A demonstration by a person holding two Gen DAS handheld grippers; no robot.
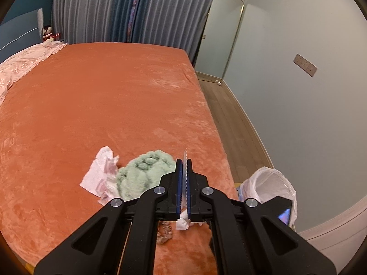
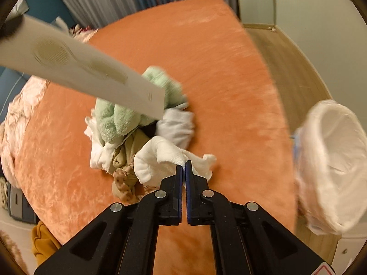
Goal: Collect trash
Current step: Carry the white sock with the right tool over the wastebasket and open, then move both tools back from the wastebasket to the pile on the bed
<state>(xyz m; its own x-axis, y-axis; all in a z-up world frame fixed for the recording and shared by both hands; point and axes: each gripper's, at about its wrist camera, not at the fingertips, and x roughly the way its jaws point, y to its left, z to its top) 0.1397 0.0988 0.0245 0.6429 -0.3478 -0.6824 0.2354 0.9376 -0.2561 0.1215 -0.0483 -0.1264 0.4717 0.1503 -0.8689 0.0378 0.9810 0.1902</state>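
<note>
My left gripper is shut on a thin flat white wrapper with a serrated edge, seen edge-on. The same wrapper slants across the right wrist view above the pile. My right gripper is shut on an edge of a crumpled white tissue cloth. The pile on the orange bed holds a green fluffy towel, a pink-white tissue, a beige cloth, a pale grey cloth and a spotted brown scrunchie. A bin lined with a white bag stands off the bed's right edge.
The lined bin sits on the wooden floor between bed and wall. A pink quilt lies along the bed's left side. Grey curtains hang behind. A mustard garment lies below the bed's near-left corner.
</note>
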